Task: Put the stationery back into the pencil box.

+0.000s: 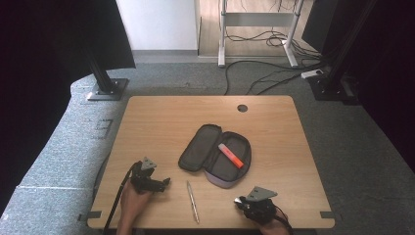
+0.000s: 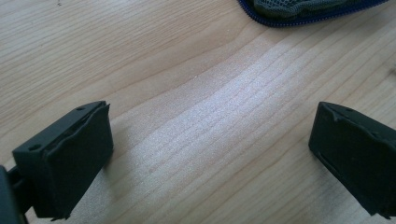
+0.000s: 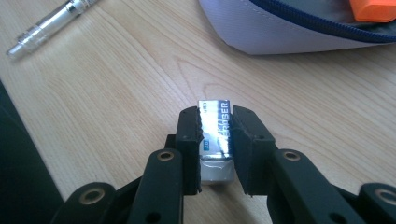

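On the wooden table (image 1: 161, 117), my right gripper (image 3: 215, 122) is shut on a small eraser (image 3: 215, 109) in a silvery sleeve, pads pressing both its long sides; it rests on the wood. From the high view that gripper (image 1: 241, 200) sits at the near right edge. My left gripper (image 1: 165, 183) lies at the near left with its jaws wide open (image 2: 210, 144) over bare wood. An open grey pencil case (image 1: 215, 154) lies mid-table with an orange highlighter (image 1: 230, 155) inside. A clear pen (image 1: 193, 201) lies between the two grippers.
The case's pale outer wall (image 3: 289, 32) and the highlighter (image 3: 373, 9) lie just beyond the eraser, the pen (image 3: 51, 25) off to its left. The case's blue zip edge (image 2: 303, 11) is ahead of the left jaws. A round cable hole (image 1: 242, 107) sits at the table's far side.
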The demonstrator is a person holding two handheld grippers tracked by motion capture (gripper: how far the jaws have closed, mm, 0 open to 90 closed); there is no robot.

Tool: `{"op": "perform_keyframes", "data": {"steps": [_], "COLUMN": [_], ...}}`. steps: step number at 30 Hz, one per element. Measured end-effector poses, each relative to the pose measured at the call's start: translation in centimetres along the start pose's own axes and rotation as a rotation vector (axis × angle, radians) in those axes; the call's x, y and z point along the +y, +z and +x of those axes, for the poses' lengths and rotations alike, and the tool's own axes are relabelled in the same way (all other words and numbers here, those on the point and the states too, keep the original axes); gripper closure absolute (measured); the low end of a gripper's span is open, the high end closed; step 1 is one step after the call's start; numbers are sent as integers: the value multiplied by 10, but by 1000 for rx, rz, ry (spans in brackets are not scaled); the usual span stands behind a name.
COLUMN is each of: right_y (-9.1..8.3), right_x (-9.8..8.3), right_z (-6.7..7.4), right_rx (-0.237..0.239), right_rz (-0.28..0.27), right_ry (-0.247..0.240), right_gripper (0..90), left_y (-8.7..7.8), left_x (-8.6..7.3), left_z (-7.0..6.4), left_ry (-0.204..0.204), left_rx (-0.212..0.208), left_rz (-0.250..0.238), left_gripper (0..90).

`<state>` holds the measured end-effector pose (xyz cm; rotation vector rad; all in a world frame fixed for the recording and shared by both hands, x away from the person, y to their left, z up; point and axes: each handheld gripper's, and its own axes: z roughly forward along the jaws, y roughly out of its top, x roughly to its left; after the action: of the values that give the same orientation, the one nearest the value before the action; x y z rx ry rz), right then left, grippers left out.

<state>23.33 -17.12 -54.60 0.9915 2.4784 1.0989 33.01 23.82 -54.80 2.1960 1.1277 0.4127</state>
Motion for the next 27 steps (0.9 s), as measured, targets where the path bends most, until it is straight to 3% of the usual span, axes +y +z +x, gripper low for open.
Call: {"op": "perform_keyframes", "data": {"steps": [15,27], "right_y": [-6,3], "right_x": [10,6], "right_z": [-3,0], "right_rx": [11,28], "right_rz": [-23,-3], "right_ry": [2,-6], "right_gripper": [720,716], "left_y": [0,0], "left_x": [0,0], "left_z": [0,0], "left_ry": [0,0], "left_rx": [0,0], "left_rz": [0,0], "left_gripper": [0,0]}}
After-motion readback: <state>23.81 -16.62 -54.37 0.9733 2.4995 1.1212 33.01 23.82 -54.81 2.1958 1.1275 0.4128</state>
